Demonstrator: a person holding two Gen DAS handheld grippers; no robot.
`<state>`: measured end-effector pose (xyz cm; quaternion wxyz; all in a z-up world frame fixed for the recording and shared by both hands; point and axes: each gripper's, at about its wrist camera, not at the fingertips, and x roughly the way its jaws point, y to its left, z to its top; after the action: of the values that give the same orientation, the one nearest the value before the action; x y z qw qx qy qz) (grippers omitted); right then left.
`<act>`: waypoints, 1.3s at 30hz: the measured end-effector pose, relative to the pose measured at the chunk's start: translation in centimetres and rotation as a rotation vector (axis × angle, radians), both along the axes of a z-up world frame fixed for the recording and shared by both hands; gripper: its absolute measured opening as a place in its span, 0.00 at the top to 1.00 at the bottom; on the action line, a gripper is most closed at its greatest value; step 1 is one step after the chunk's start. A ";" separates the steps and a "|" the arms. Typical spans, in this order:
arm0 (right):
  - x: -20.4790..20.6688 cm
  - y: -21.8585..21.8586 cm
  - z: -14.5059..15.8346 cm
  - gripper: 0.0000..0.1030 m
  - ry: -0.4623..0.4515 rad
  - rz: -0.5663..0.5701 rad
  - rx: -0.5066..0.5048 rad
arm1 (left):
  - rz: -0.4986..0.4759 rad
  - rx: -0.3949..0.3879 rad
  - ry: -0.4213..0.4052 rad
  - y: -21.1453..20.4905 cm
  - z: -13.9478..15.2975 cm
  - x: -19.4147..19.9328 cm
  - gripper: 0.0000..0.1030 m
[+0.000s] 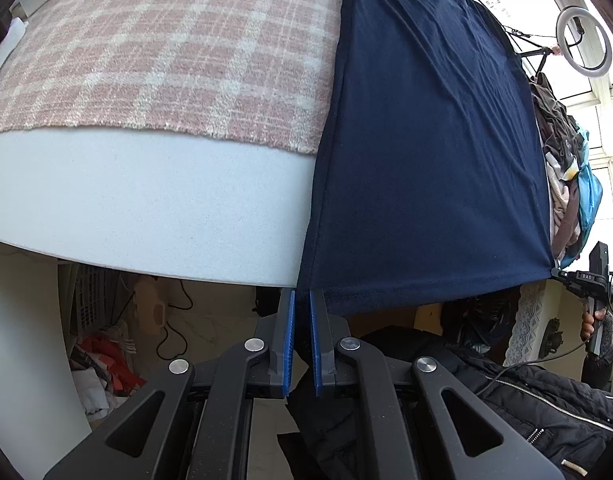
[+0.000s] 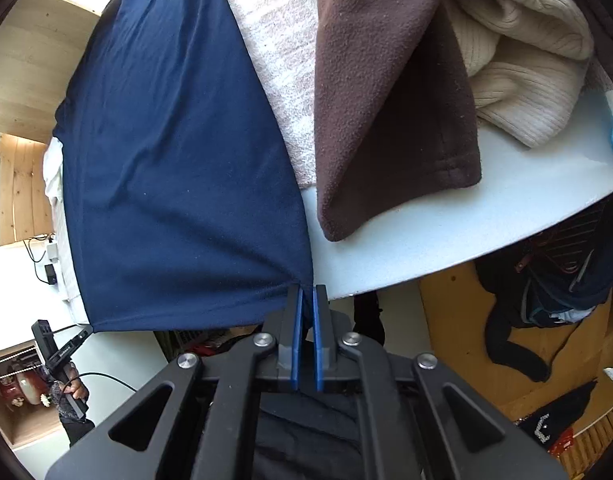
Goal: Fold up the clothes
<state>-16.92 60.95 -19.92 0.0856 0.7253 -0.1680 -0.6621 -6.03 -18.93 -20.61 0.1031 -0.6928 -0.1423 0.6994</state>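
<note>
The navy garment (image 1: 426, 152) hangs stretched over the table (image 1: 146, 200) edge, its hem corners pinched, one in the left tongs (image 1: 301, 294), the other in the right tongs (image 2: 307, 290). A plaid blanket (image 1: 166, 48) lies beside it; brown fleece (image 2: 386, 100) and cream knit (image 2: 526, 60) lie nearby.

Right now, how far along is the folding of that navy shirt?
Barely begun. Done: the navy T-shirt is spread over the table edge. In hand: the left gripper and right gripper pinch its hem corners. Left: every fold, plus the brown fleece and cream sweater.
</note>
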 end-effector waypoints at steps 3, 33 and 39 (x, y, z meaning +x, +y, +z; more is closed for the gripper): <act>-0.2 -1.8 -0.1 0.93 -0.001 0.087 0.064 | 0.001 -0.019 -0.023 -0.5 0.0 0.4 0.94; -30.6 -33.4 17.9 0.86 0.563 0.497 -0.058 | -0.117 -0.081 0.346 -1.0 9.4 -41.2 0.75; -36.3 -41.0 12.7 0.74 0.551 0.605 -0.088 | -0.143 -0.071 0.313 -0.2 5.4 -46.3 0.64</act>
<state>-53.20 19.90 -7.26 0.3492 0.5331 0.0539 -0.7687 -52.38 -19.09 -15.22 0.1488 -0.5870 -0.0500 0.7942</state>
